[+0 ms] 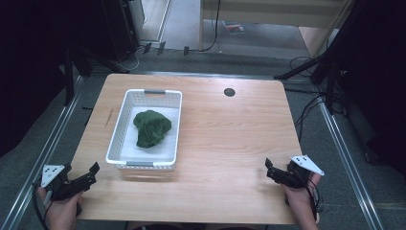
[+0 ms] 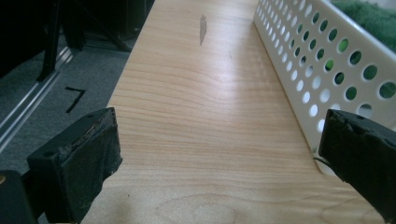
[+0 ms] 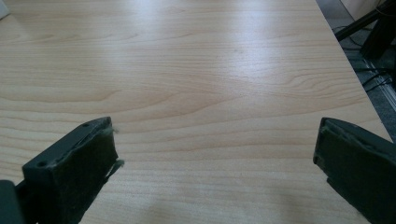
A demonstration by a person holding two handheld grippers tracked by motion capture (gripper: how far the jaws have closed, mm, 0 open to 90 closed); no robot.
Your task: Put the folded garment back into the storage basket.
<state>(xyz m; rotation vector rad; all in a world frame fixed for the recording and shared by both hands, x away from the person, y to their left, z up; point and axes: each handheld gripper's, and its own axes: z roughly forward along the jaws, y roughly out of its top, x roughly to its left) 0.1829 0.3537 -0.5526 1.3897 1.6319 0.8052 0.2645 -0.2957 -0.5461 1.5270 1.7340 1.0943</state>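
Observation:
A white perforated basket (image 1: 118, 133) stands on the left half of the wooden table (image 1: 230, 139), and a crumpled dark green cloth (image 1: 151, 127) lies inside it. My left gripper (image 1: 92, 173) rests open at the table's near left corner, just left of the basket's front; its own view shows the basket wall (image 2: 322, 60) close on the right and the cloth (image 2: 373, 16) behind the holes. My right gripper (image 1: 269, 168) is open at the near right edge, over bare wood (image 3: 205, 93), with nothing between its jaws.
A small dark round cap (image 1: 229, 92) is set into the table near its far edge. Metal rails (image 1: 48, 148) run along both sides of the table, and black stand legs and cables (image 1: 311, 103) lie on the floor at right.

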